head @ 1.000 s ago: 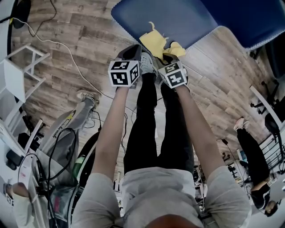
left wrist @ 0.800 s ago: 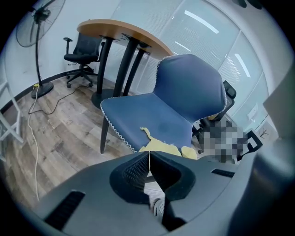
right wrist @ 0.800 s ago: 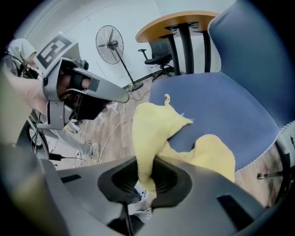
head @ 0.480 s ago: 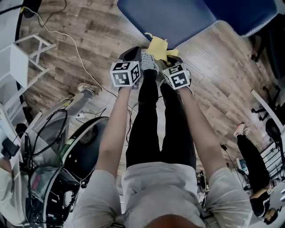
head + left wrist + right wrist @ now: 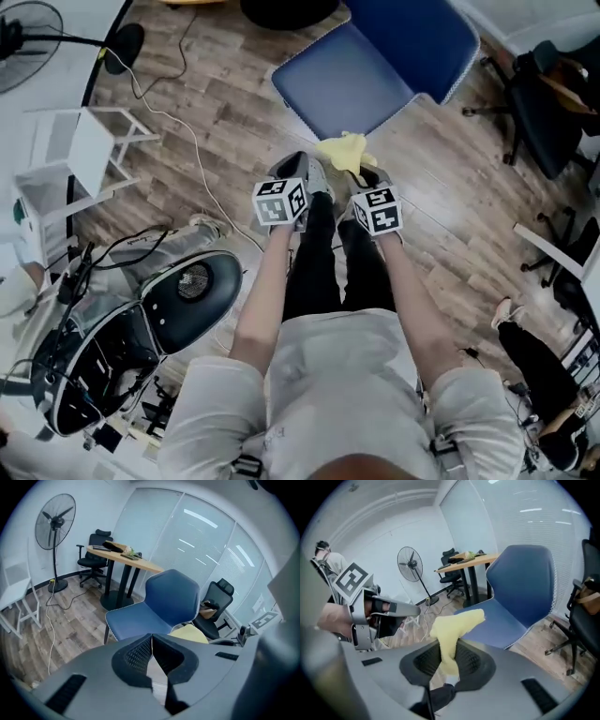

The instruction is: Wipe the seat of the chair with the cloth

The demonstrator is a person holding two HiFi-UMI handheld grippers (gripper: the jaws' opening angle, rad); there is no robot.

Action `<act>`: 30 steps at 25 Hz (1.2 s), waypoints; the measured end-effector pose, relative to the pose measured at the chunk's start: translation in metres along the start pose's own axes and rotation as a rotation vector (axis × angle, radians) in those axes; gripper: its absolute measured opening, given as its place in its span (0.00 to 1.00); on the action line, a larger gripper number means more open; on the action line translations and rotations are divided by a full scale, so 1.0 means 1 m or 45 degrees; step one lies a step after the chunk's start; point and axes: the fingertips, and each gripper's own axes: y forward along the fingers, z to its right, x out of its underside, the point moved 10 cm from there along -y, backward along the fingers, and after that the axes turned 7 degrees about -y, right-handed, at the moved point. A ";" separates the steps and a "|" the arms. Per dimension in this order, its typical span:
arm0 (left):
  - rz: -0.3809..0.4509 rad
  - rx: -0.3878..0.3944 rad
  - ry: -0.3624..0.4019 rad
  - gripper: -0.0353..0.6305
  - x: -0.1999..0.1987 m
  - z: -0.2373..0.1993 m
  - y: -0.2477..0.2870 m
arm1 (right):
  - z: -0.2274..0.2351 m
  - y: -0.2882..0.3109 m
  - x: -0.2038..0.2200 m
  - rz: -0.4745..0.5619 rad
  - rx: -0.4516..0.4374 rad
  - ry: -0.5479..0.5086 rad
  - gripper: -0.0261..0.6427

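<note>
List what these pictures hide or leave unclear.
- Head view: jaws of the left hand-held gripper and right hand-held gripper, under their marker cubes.
- Head view: blue moulded chair's legs, under its seat.
- Right gripper view: yellow cloth's lower end, between the jaws.
- Left gripper view: wooden desk's items, too small.

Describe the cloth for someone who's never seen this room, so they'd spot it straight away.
Find the big blue chair. By the seat's near edge, the right gripper holds the cloth in its jaws. It is pale yellow, soft and crumpled, unlike the smooth blue seat behind it.
</note>
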 end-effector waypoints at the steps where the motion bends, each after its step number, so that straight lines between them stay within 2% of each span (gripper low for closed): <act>1: 0.010 0.010 0.039 0.09 -0.006 0.012 -0.010 | 0.001 -0.011 -0.006 0.039 -0.004 0.028 0.15; 4: 0.034 0.037 0.156 0.09 -0.013 0.045 -0.041 | 0.001 -0.043 -0.019 0.124 -0.027 0.075 0.15; 11: 0.113 0.032 0.258 0.09 -0.018 0.099 -0.098 | 0.004 -0.125 -0.032 0.214 0.027 0.127 0.15; 16: 0.192 0.059 0.198 0.09 -0.031 0.106 -0.119 | 0.007 -0.166 -0.030 0.238 0.094 0.167 0.15; 21: 0.200 -0.001 0.286 0.09 -0.057 0.106 -0.124 | 0.018 -0.182 -0.041 0.255 0.130 0.124 0.15; 30: 0.237 0.079 0.211 0.09 -0.078 0.112 -0.121 | 0.032 -0.184 -0.053 0.339 0.157 0.128 0.15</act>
